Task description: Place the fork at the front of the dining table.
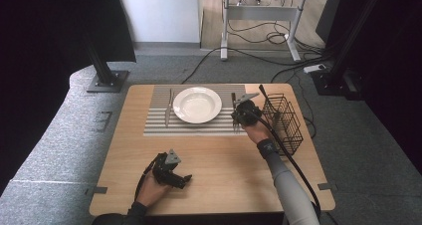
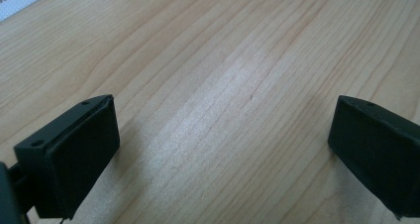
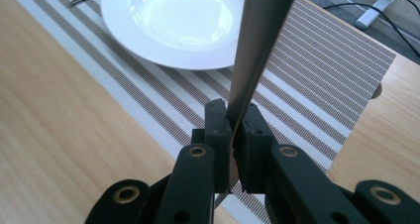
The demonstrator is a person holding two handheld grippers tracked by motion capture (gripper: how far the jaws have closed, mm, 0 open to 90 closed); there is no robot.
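The right tongs were clamped on the flat metal handle of a fork, the two black jaws pressed against it from either side. In the high view the fork hung over the right end of the striped placemat, just beside the white plate and clear of its rim. The right gripper view showed the handle rising from between the jaws, across the plate's near edge, with the placemat below.

A knife lay on the placemat just left of the plate. A black wire cutlery basket stood at the right edge of the wooden surface, close to the right hand.

The left tongs rested low on the near left part of the surface, well apart from the placemat. Its jaws stood wide apart with nothing between them but bare wood.
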